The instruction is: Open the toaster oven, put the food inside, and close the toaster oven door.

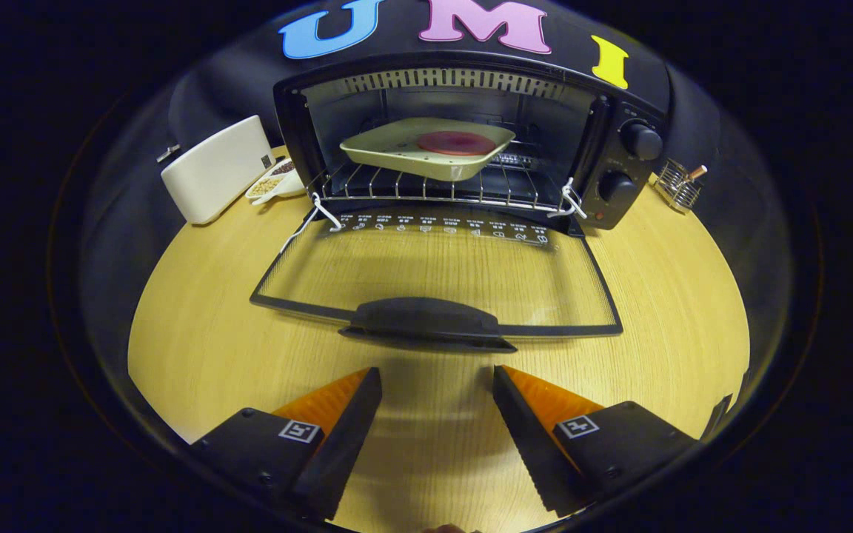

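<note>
Tabletop (197,348) of pale wood is seen carrying the toaster oven (463,141) at the far side, its glass door (437,277) folded down flat toward the near side. Inside, on the wire rack (426,189), a cream tray (397,144) is set, tilted, with a round reddish piece of food (456,143) on it. Left of the oven a white box (218,169) and a small dish (277,181) are placed. The hand-held gripper (437,389) is held near the door handle (426,320), fingers spread apart, nothing between them.

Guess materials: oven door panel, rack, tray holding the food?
Door panel: clear glass, likely; table grain shows through it. Rack: bare metal wire, shiny. Tray: matte cream, enamel or ceramic, can't tell which. Gripper open, short of the door handle.
</note>
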